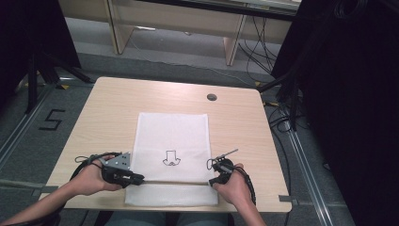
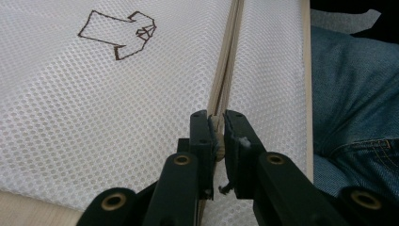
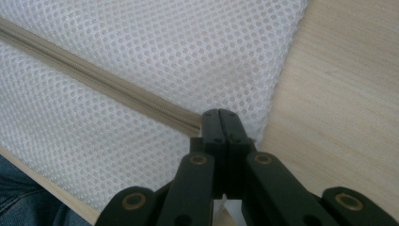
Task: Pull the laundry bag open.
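A white mesh bag (image 1: 171, 136) with a small black shirt drawing (image 1: 171, 158) lies flat on the light wooden table (image 1: 108, 108). A beige zipper (image 1: 176, 182) runs across it near the front edge. My left gripper (image 1: 140, 179) sits at the zipper's left end. In the left gripper view its jaws (image 2: 220, 123) are closed on a small beige zipper pull, with the zipper (image 2: 230, 52) running away from them. My right gripper (image 1: 211, 182) is at the right end. Its jaws (image 3: 219, 115) are pressed fully together on the end of the zipper (image 3: 94, 80) at the bag's edge.
A round cable hole (image 1: 211, 97) sits at the table's far right. The person's jeans (image 2: 353, 94) are just past the front edge. Bare wood (image 3: 339, 94) lies right of the bag. Black curtains and cables flank the table, and a "5" mark (image 1: 51, 120) is on the floor.
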